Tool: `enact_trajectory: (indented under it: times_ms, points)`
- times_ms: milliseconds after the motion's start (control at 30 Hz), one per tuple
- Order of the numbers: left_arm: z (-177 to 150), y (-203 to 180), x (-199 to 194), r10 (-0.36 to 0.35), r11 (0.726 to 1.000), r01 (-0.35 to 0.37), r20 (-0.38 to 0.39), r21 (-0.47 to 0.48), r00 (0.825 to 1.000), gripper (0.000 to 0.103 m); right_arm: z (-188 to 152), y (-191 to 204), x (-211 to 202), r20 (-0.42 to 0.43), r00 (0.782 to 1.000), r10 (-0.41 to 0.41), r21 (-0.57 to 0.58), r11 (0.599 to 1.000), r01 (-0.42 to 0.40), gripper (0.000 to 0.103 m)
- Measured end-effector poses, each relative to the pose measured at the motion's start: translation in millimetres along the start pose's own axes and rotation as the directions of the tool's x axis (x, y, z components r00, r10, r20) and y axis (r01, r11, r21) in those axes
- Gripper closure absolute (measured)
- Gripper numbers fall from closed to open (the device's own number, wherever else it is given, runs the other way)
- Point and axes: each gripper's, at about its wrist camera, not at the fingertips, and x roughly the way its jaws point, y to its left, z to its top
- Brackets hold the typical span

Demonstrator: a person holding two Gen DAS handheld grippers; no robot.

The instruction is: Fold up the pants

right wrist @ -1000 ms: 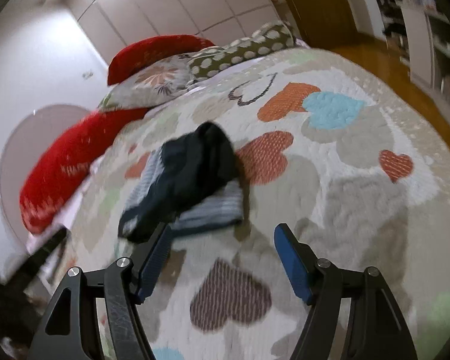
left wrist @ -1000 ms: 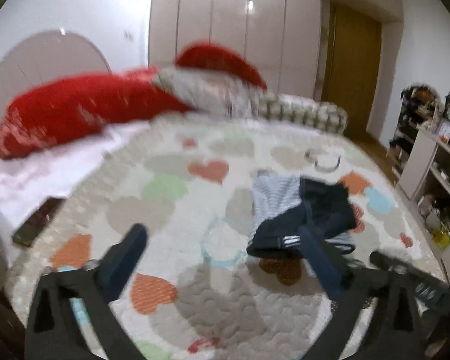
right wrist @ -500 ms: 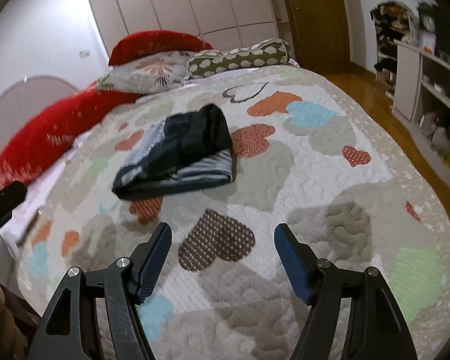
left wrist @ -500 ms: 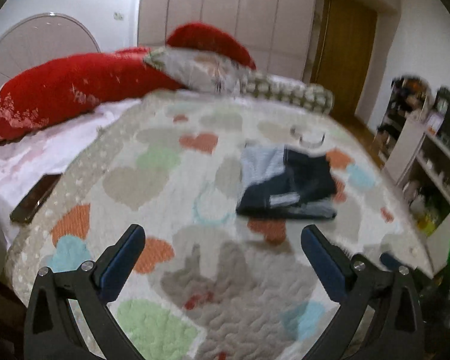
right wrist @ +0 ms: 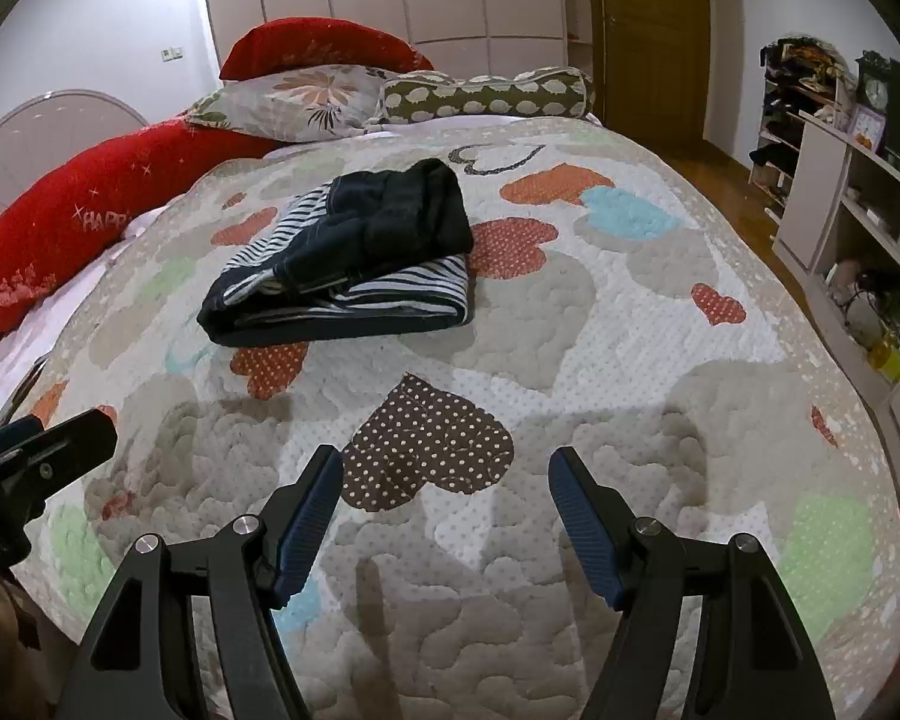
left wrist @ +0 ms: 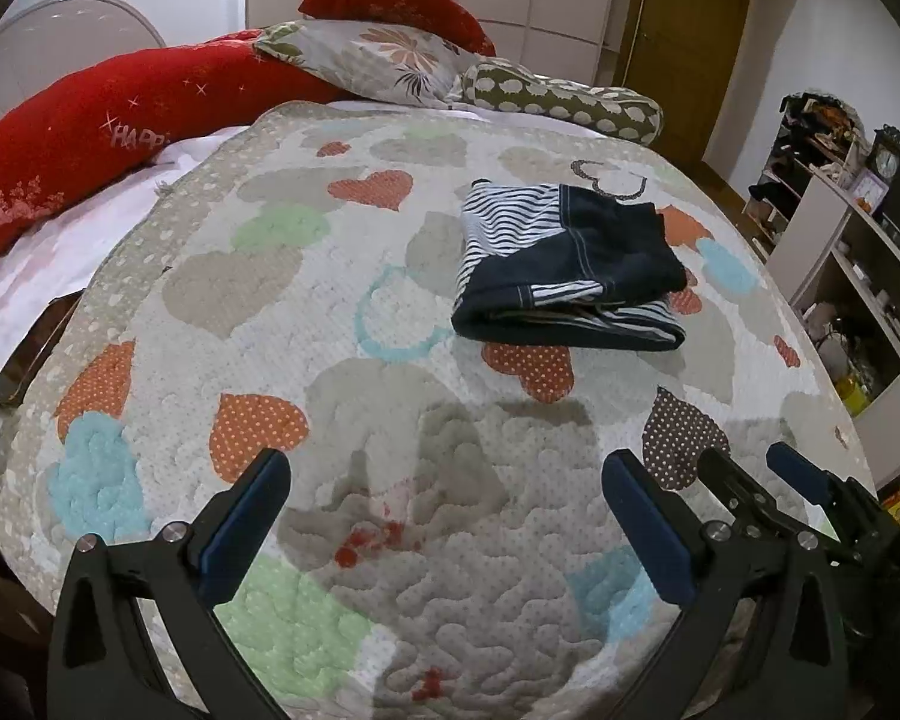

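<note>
The pants (left wrist: 564,264) are dark navy with striped panels, folded into a compact stack on the heart-patterned quilt (left wrist: 330,396). They also show in the right wrist view (right wrist: 354,258), left of centre. My left gripper (left wrist: 444,474) is open and empty, held over the near part of the quilt, well short of the pants. My right gripper (right wrist: 447,468) is open and empty, also back from the pants. The right gripper's tips (left wrist: 750,480) show at the lower right of the left wrist view.
Red pillows (left wrist: 90,126), a floral pillow (left wrist: 384,60) and a spotted bolster (left wrist: 570,102) lie at the head of the bed. A dark phone (left wrist: 30,354) lies at the left edge. Shelves (right wrist: 858,228) stand along the right wall, a wooden door (right wrist: 648,36) behind.
Both grippers have pulled back from the folded pants toward the near edge of the bed. The pants lie still on the quilt, released.
</note>
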Motion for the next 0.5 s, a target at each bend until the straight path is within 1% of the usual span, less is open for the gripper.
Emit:
enact_trajectory:
  times_ms: [267, 500]
  points:
    - [-2.2, -0.4, 7.3, 0.004, 1.0, -0.004, -0.022, 0.007, 1.0, 0.0, -1.9, 0.7, 1.1, -0.001, 1.0, 0.0, -0.004, 1.0, 0.0, 0.027]
    - [-3.0, 2.1, 10.4, 0.001, 1.0, -0.001, -0.026, 0.007, 1.0, 0.0, -5.6, 7.1, 4.8, -0.005, 1.0, 0.002, -0.03, 1.0, -0.003, 0.027]
